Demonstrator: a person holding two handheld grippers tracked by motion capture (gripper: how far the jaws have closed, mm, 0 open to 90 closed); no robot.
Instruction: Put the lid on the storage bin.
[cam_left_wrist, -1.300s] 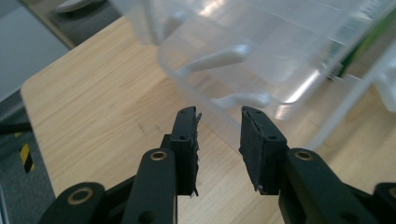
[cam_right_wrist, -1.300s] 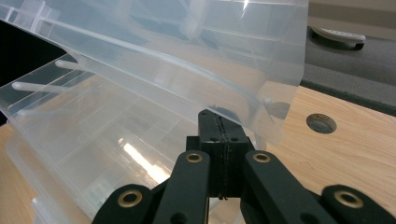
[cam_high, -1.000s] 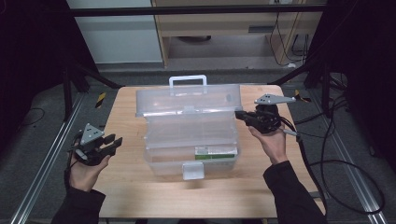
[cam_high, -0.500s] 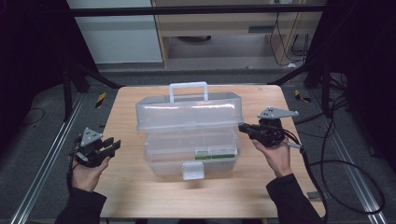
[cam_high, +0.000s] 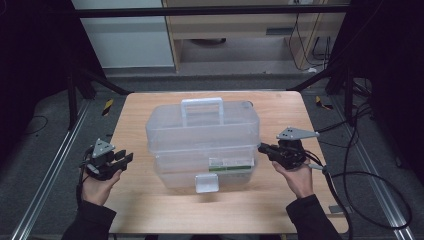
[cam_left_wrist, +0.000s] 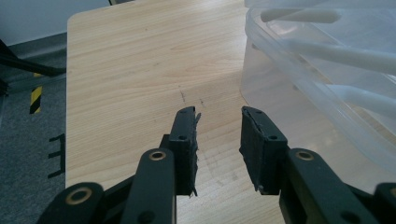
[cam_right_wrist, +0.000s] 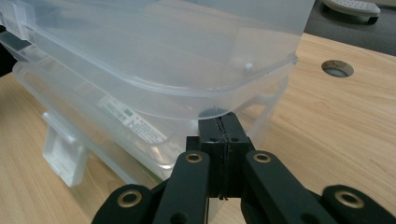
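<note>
- White-and-green label (cam_high: 229, 163) on front wall of clear plastic box (cam_high: 200, 125); print too small to read.
- Same label (cam_right_wrist: 135, 124) seen close in right gripper view; lines of print blurred, unreadable.
- No other legible text.

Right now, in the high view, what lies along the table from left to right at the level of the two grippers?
Left hand with the left gripper, jaws apart → clear plastic lidded box with its white front latch → right gripper, jaws shut, tip at the box's right side → right hand → black cable trailing off the table's right edge.
</note>
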